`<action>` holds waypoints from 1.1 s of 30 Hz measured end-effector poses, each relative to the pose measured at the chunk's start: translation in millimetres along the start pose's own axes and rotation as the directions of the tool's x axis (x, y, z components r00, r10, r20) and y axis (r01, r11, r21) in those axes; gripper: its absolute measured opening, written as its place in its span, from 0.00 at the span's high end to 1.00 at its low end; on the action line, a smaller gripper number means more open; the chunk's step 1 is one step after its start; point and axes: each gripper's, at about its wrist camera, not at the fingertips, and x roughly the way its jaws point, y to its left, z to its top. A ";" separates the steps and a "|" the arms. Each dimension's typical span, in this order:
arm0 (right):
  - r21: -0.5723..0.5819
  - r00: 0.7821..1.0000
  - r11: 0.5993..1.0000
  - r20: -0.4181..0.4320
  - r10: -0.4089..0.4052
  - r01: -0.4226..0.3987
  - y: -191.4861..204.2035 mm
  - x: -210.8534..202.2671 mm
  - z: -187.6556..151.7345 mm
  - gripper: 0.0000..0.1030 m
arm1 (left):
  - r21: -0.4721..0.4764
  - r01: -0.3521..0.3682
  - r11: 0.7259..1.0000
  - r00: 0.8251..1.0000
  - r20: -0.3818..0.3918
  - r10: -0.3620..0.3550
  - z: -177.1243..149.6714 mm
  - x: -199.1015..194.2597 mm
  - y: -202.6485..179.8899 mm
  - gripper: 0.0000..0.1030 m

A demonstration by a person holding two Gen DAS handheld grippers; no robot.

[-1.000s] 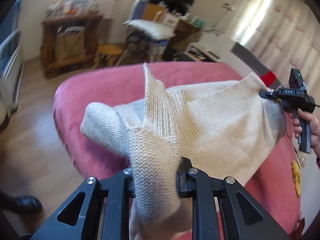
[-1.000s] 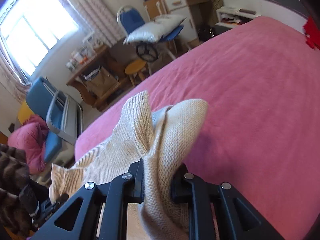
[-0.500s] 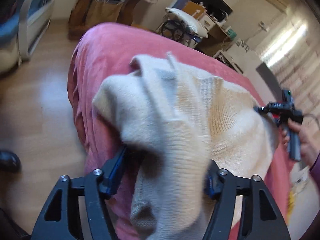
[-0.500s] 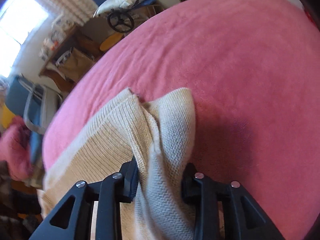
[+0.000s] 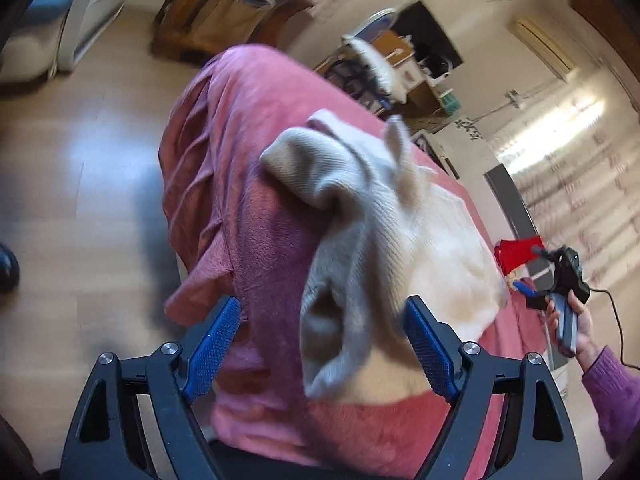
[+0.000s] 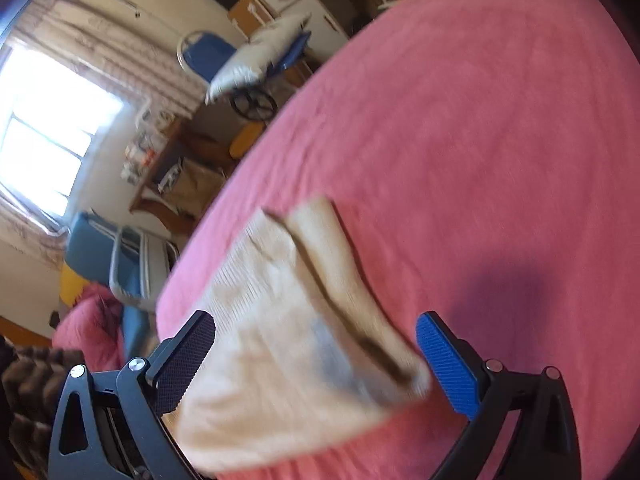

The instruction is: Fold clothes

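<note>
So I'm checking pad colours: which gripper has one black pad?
The right gripper: its left pad is black, the other blue. Both pads on the left gripper are blue.

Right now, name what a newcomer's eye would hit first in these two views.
A cream knit sweater lies bunched on the pink bedspread, filling the middle of both views. The left gripper and right gripper stand wide open around it, blue pads showing.
</note>
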 end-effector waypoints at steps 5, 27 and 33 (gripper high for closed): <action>0.042 0.998 0.999 -0.054 -0.024 0.027 -23.5 19.1 -50.8 0.00 | -0.006 0.037 0.999 0.996 0.080 -0.036 9.6 -15.9 3.2 0.18; -0.080 0.920 0.979 0.363 -0.148 0.189 43.2 -11.8 -35.8 0.61 | -0.064 0.008 0.998 1.000 0.007 -0.007 -16.7 6.4 20.7 0.18; -0.599 0.971 0.765 -0.122 0.206 -0.237 226.7 101.0 -84.9 0.64 | -0.028 -0.027 0.999 0.999 0.046 0.028 -15.7 9.9 10.7 0.18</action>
